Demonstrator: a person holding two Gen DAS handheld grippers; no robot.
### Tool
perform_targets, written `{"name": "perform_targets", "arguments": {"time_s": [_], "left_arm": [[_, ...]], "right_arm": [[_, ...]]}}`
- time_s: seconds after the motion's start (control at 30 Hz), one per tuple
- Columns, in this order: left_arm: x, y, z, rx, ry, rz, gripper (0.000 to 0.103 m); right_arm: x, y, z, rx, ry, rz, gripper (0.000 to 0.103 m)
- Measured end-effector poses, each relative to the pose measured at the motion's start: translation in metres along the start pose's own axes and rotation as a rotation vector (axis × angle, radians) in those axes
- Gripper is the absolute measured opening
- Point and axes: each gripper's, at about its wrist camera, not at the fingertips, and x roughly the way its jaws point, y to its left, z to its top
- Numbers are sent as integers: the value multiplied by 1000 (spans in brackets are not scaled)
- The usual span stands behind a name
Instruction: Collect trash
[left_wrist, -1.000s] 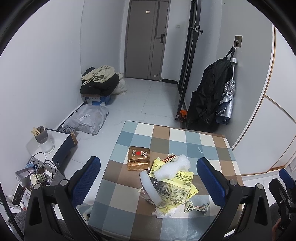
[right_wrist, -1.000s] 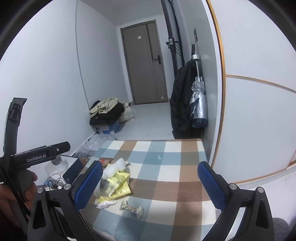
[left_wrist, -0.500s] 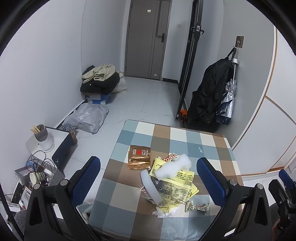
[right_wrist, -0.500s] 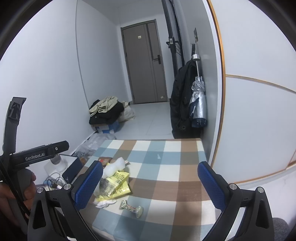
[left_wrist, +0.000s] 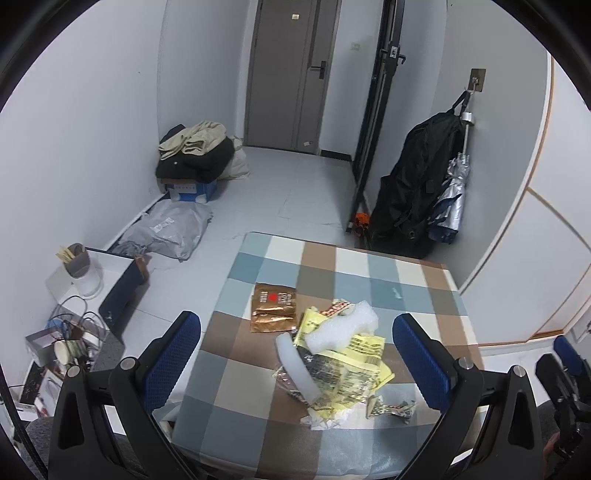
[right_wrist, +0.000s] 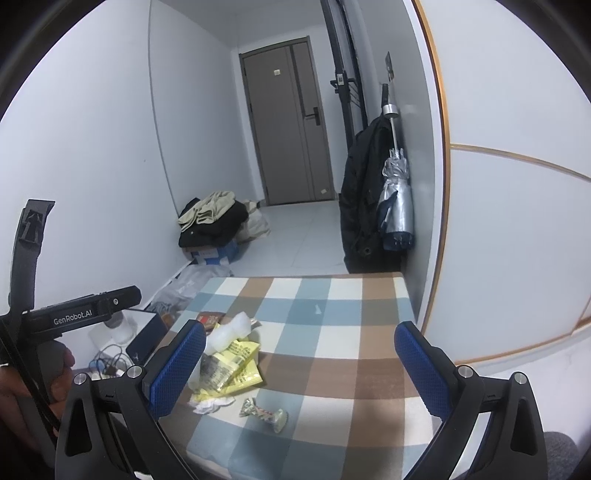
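Observation:
A pile of trash lies on the checked table (left_wrist: 258, 373): a yellow wrapper (left_wrist: 354, 365), white foam pieces (left_wrist: 343, 328), a brown packet (left_wrist: 274, 307), a twisted foil wrapper (left_wrist: 391, 409) and a white tissue (left_wrist: 328, 419). My left gripper (left_wrist: 295, 354) is open and empty, held above the pile. My right gripper (right_wrist: 299, 365) is open and empty, above the table's near edge; the yellow wrapper (right_wrist: 232, 369) and foil wrapper (right_wrist: 264, 410) lie at its lower left.
A low side table with a cup (left_wrist: 79, 271), cables and a dark case (left_wrist: 122, 291) stands left of the table. A grey bag (left_wrist: 170, 229) and a clothes pile (left_wrist: 195, 155) lie on the floor. A black jacket (left_wrist: 417, 192) and umbrella (left_wrist: 450, 195) hang at right.
Both grippers have barely shifted; the views are almost the same. Nothing on the table has moved.

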Motion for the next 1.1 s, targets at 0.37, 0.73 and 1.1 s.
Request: {"name": "perform_targets", "arguments": {"time_s": [0.37, 0.73, 1.1], "left_arm": [[36, 15, 22, -21, 160, -34, 102], [116, 30, 56, 35, 421, -79, 102], [212, 38, 40, 45, 722, 3, 101]], "right_arm": [[11, -3, 0, 39, 51, 21, 103], [46, -5, 3, 75, 173, 51, 103], [77, 2, 2, 22, 265, 81, 103]]}}
